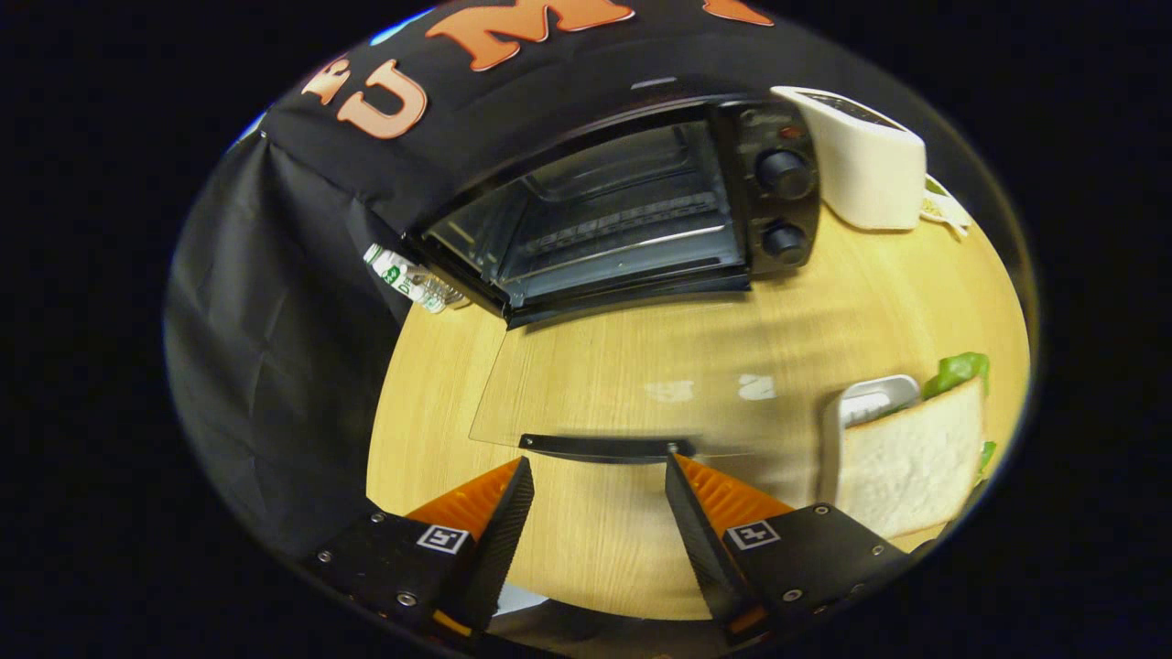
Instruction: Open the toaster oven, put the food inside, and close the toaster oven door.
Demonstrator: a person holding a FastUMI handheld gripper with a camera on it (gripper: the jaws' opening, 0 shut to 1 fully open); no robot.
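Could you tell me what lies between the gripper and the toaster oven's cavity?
In the gripper view, the open glass door lies flat between the open gripper and the toaster oven, its handle just ahead of the jaws.

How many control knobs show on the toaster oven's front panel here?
2. Both sit on the toaster oven panel right of the open cavity: the upper knob and the lower knob below it. The gripper is open, just short of the door handle.

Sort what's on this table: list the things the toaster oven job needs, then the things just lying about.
For the job:
- toaster oven, its glass door folded down open
- door handle, just ahead of the open fingers
- sandwich on a white tray
- gripper

Lying about:
- white appliance beside the oven
- plastic bottle
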